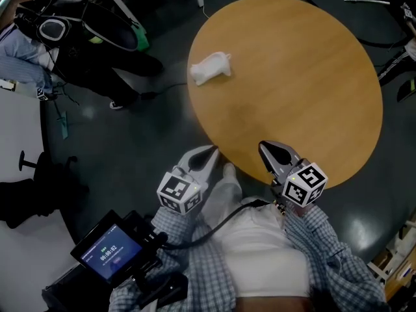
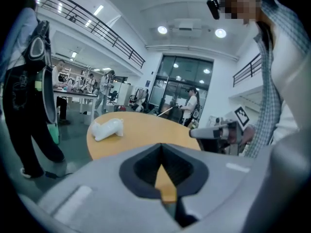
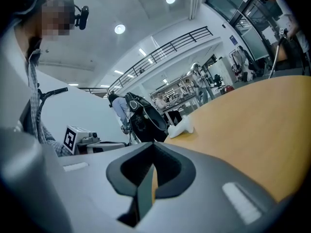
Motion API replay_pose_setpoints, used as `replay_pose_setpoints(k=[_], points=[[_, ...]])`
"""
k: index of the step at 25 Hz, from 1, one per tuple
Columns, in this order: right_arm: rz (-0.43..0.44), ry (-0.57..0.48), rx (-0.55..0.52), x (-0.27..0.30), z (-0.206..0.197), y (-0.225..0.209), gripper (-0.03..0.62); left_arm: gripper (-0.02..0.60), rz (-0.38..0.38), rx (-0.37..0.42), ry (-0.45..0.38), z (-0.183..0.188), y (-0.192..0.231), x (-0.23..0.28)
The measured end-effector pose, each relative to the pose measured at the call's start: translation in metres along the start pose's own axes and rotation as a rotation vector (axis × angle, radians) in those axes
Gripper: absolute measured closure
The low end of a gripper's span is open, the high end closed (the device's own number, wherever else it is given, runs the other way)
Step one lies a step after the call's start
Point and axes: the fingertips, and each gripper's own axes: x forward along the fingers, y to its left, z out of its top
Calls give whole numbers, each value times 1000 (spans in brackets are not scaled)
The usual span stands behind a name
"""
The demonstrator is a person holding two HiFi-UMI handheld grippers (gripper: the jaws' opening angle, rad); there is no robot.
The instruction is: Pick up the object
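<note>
A small white object that looks like a soft toy lies near the far left edge of the round wooden table. It also shows in the left gripper view as a white object and in the right gripper view as a white object. My left gripper hangs just off the table's near edge, shut and holding nothing. My right gripper sits over the near edge, also shut and holding nothing. Both are well short of the object. In each gripper's own view, the left gripper and the right gripper have their jaws together.
A person with a black backpack stands on the floor left of the table. A small screen device is at my lower left. A chair base and cables lie on the dark floor around the table.
</note>
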Motion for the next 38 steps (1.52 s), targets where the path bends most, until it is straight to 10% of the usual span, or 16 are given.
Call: replay_pose_setpoints(k=[12,26,38], points=[[-82,19,64,22,14,-35,591,583,42,337,325,5,114,67],[-75,73,120,48,11,-64,591,165,-102,679,713,2,205,147],[-129,60,182,43,13,-102,591,145,-115,672,878,-17,252,207]])
